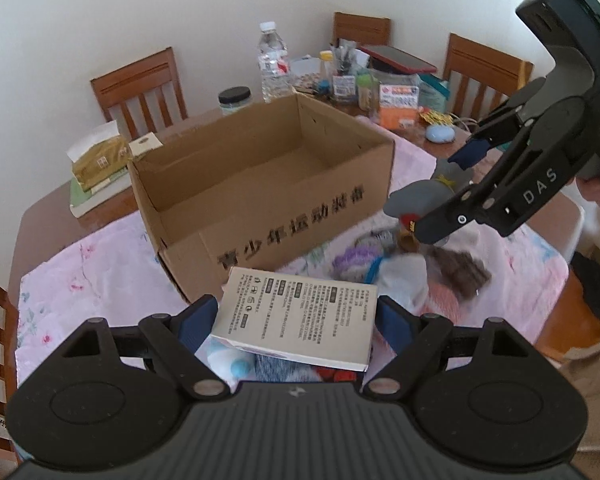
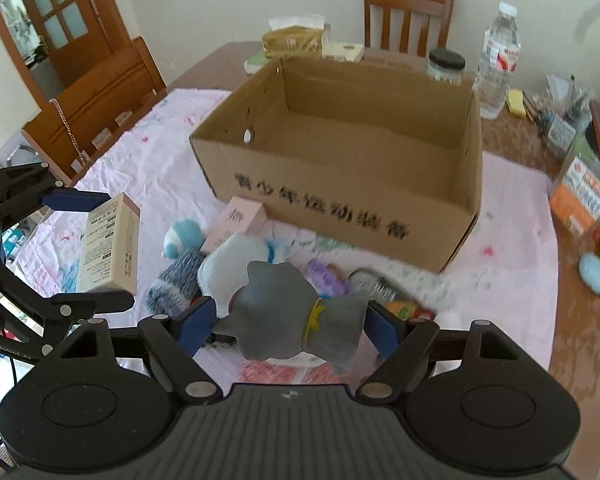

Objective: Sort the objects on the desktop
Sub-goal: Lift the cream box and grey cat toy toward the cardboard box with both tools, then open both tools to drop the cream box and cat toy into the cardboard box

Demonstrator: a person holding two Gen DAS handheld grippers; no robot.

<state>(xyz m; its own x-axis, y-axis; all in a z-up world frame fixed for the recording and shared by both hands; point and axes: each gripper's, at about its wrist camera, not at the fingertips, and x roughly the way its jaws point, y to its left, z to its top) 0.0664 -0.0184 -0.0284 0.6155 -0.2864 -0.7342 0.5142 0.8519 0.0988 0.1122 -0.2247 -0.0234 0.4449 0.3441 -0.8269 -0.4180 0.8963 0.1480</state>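
An open brown cardboard box (image 1: 236, 184) (image 2: 340, 184) with black printed characters stands on the pink cloth, and nothing shows inside it. My left gripper (image 1: 296, 318) (image 2: 88, 252) is shut on a white printed carton (image 1: 296, 320) (image 2: 108, 252), held above the cloth in front of the box. My right gripper (image 2: 288, 322) (image 1: 448, 188) is shut on a grey plush toy (image 2: 292, 316) (image 1: 416, 196) with a yellow band, lifted over the pile. Under both lie a white sock (image 2: 236, 264), a blue-grey knitted sock (image 2: 176, 284), a small pink carton (image 2: 240, 220) and a purple item (image 2: 326, 280).
Wooden chairs (image 1: 140, 88) (image 2: 408, 12) ring the table. At the back stand a water bottle (image 1: 274, 62) (image 2: 498, 60), a black-lidded jar (image 1: 235, 100) (image 2: 446, 65), a tissue pack (image 1: 100, 158) (image 2: 292, 40) and a clutter of stationery (image 1: 364, 76). A blue oval item (image 2: 594, 273) lies at the right.
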